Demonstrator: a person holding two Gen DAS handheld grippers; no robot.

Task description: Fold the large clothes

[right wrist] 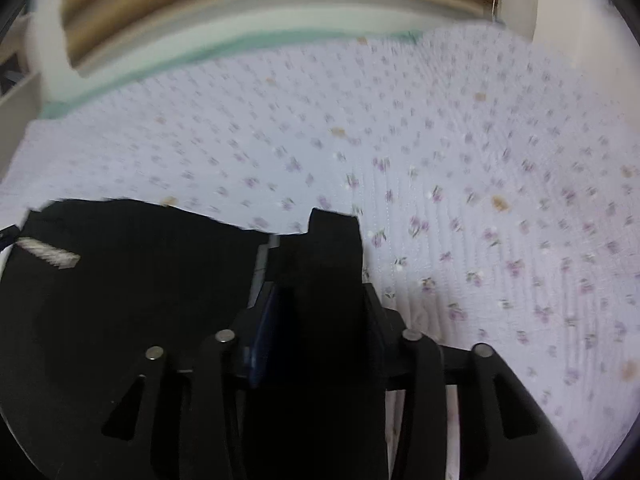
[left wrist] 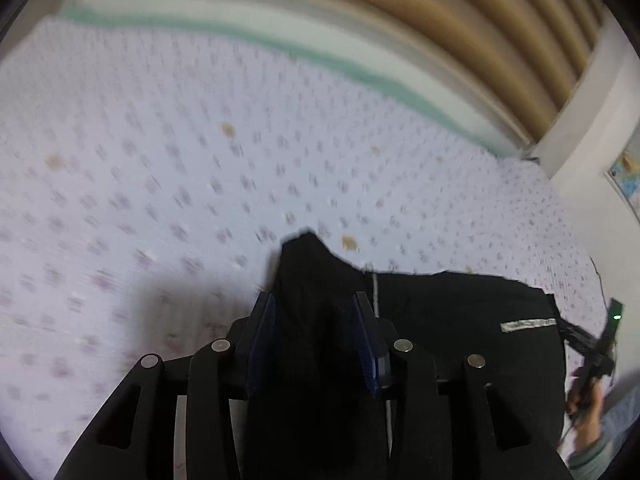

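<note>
A large black garment (left wrist: 460, 320) with a white label (left wrist: 528, 325) hangs stretched between my two grippers above the bed. My left gripper (left wrist: 314, 300) is shut on one bunched end of it, with black cloth sticking out past the blue pads (left wrist: 366, 344). The right gripper shows far right in this view (left wrist: 596, 344), held in a hand. In the right wrist view my right gripper (right wrist: 324, 292) is shut on the other end of the garment (right wrist: 132, 280); cloth pokes out beyond the fingertips. The label (right wrist: 48, 255) shows at the left.
A bed with a pale lilac flowered sheet (left wrist: 200, 184) fills both views (right wrist: 480, 200). A green mattress edge (left wrist: 360, 72) and tan curtains (left wrist: 460, 20) lie beyond it. A white wall with a poster (left wrist: 624, 176) stands at the right.
</note>
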